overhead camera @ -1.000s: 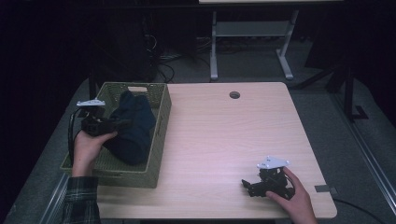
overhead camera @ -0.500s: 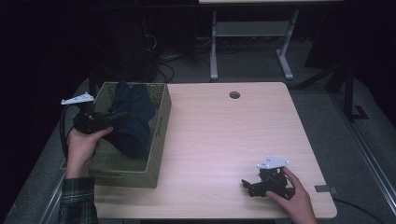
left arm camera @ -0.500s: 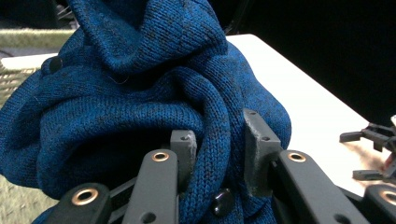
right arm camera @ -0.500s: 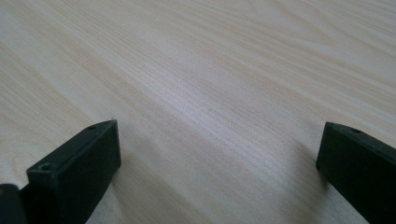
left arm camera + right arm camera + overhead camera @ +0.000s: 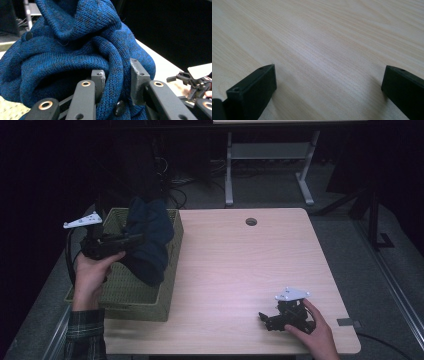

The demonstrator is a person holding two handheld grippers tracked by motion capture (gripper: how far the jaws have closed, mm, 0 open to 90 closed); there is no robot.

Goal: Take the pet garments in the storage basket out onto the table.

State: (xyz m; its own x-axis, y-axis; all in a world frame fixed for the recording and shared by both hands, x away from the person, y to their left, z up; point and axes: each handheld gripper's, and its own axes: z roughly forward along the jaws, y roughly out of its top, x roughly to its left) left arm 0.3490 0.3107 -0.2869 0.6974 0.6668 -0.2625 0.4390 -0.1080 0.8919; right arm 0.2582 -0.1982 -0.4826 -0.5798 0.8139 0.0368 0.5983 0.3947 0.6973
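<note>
Sweater lifted partway out of the basket

I can read no writing anywhere. My left gripper (image 5: 134, 240) has its fingers (image 5: 137, 75) clamped on a fold of the blue sweater (image 5: 148, 240), hanging above the basket (image 5: 170, 285); its lower end is lost in shadow. My right gripper (image 5: 263, 316) rests on the surface (image 5: 240, 270), fingers (image 5: 254, 87) wide apart, holding nothing.

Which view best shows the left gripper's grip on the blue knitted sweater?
Left gripper view: the blue knitted sweater bunches between the left gripper jaws, closed on a fold. The high view shows it hanging over the green woven basket, the grip itself small. The right gripper view faces bare wooden table.
</note>
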